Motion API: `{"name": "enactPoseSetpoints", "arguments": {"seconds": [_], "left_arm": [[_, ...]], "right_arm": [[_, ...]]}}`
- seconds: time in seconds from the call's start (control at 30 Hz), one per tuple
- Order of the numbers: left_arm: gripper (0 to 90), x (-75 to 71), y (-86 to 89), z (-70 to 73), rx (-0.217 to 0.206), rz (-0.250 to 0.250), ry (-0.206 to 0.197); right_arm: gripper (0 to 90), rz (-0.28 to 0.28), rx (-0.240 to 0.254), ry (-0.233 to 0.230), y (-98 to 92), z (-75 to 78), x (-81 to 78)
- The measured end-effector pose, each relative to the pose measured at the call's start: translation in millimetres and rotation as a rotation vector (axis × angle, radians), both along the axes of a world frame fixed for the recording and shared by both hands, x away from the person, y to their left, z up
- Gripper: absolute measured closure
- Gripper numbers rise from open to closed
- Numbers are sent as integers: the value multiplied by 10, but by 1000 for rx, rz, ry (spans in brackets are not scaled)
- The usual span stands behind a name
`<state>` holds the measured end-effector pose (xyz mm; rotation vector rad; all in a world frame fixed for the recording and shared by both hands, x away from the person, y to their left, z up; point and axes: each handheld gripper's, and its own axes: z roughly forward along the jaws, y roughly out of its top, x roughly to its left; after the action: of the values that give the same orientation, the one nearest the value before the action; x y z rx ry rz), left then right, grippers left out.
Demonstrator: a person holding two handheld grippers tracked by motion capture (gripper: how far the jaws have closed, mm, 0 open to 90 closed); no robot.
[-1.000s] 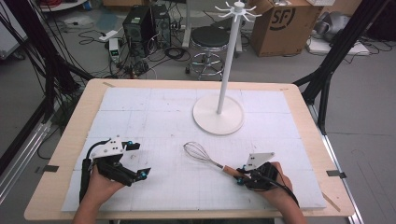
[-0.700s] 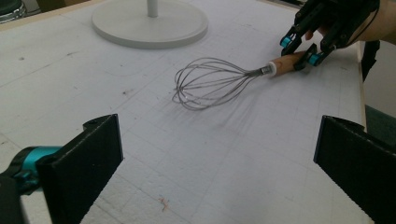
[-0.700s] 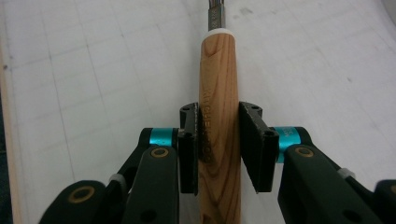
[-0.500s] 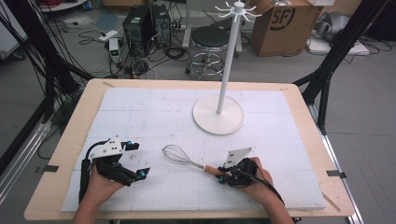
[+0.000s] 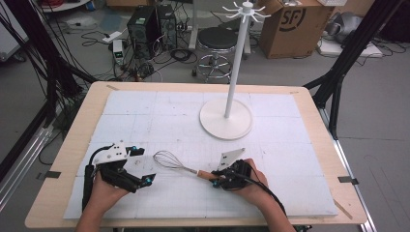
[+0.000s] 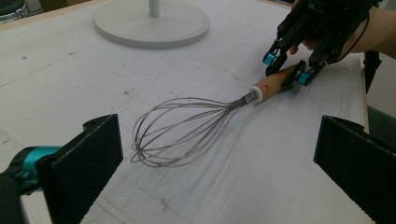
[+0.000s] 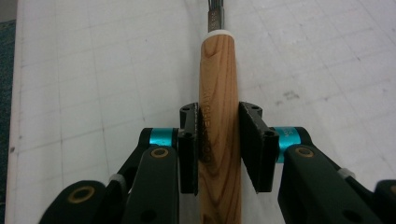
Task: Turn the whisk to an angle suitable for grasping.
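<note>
A wire whisk (image 5: pixel 167 159) with a wooden handle (image 7: pixel 218 93) lies low over the white mat at the front middle. My right gripper (image 5: pixel 215 180) is shut on the handle, one pad on each side of it (image 7: pixel 218 140). The wire head (image 6: pixel 187 126) points left, toward my left gripper (image 5: pixel 145 165). That gripper rests at the front left and stands open, its jaws wide apart with nothing between them (image 6: pixel 217 135). The right gripper (image 6: pixel 285 67) also appears in the left gripper view, at the handle's far end.
A white hook stand (image 5: pixel 234 72) rises from a round base (image 5: pixel 226 118) at the back middle of the mat (image 5: pixel 145 111). The wooden table edge (image 5: pixel 67 145) frames the mat. On the floor behind are a stool (image 5: pixel 217 36), a cardboard box (image 5: pixel 290 24) and a computer (image 5: pixel 145 24).
My right gripper has carried the whisk leftward along the front of the table, bringing its wire head close to the left gripper. The left gripper has stayed put.
</note>
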<state>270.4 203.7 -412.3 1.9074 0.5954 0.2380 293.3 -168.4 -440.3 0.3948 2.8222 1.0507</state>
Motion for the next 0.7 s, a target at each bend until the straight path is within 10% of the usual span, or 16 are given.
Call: {"name": "enactPoseSetpoints", "arguments": {"seconds": [0.7], "left_arm": [[17, 2, 31, -2, -8, 2, 4]], "right_arm": [[621, 57, -49, -34, 448, 29, 39]]}}
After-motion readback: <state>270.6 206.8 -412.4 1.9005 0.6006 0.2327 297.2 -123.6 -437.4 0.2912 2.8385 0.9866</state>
